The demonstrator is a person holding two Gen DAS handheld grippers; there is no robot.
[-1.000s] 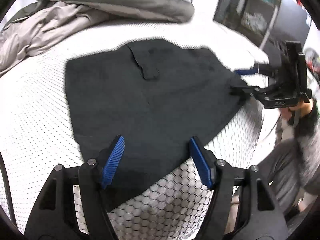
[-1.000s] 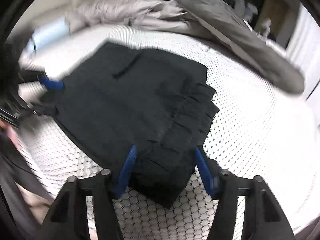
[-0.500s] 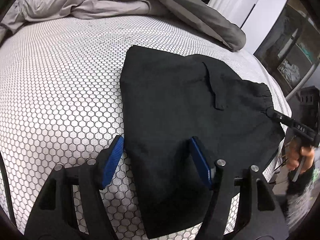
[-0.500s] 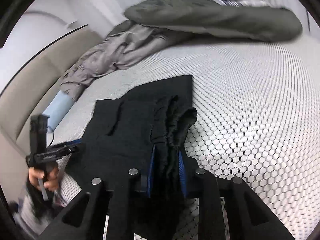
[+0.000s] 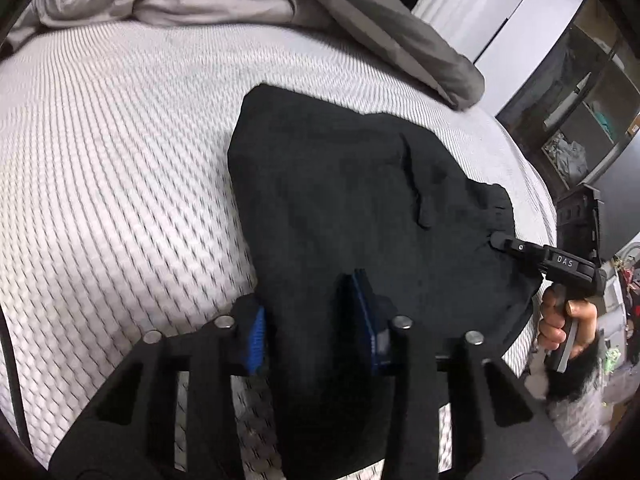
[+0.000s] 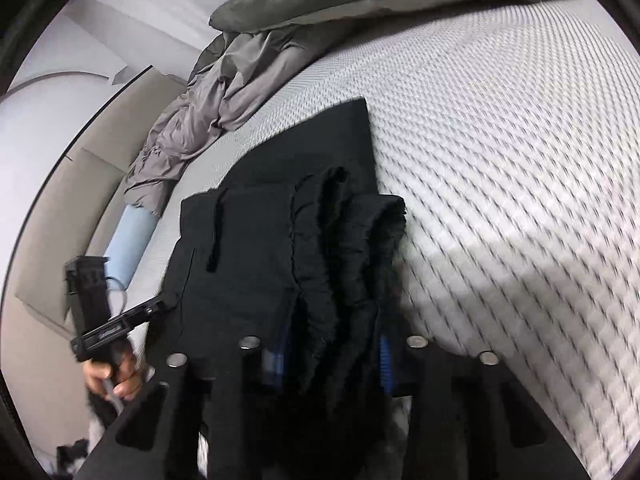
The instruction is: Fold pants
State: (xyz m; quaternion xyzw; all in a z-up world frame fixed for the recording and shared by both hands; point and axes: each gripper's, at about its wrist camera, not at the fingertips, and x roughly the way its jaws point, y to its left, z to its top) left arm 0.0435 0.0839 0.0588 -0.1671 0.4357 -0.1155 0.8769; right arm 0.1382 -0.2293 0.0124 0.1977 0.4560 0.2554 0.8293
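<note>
Black pants [image 5: 352,208] lie folded on the white honeycomb mattress [image 5: 120,168]. My left gripper [image 5: 312,320] is shut on the near edge of the pants, its blue pads pressed into the cloth. My right gripper [image 6: 332,356] is shut on the bunched elastic waistband [image 6: 352,248] of the pants [image 6: 260,248]. In the left wrist view the right gripper [image 5: 500,242] shows at the right, biting the waistband corner. In the right wrist view the left gripper [image 6: 164,302] shows at the left, on the other corner.
A rumpled grey duvet [image 5: 280,4] lies along the far side of the bed and shows in the right wrist view [image 6: 248,68] too. A light blue pillow [image 6: 130,240] sits by the beige headboard [image 6: 60,216]. Dark shelves [image 5: 588,108] stand beyond the bed's right edge.
The left gripper has closed on the near edge of the pants; it was open half a second ago. The right gripper stays shut on the waistband. Both views have shifted with motion blur.
</note>
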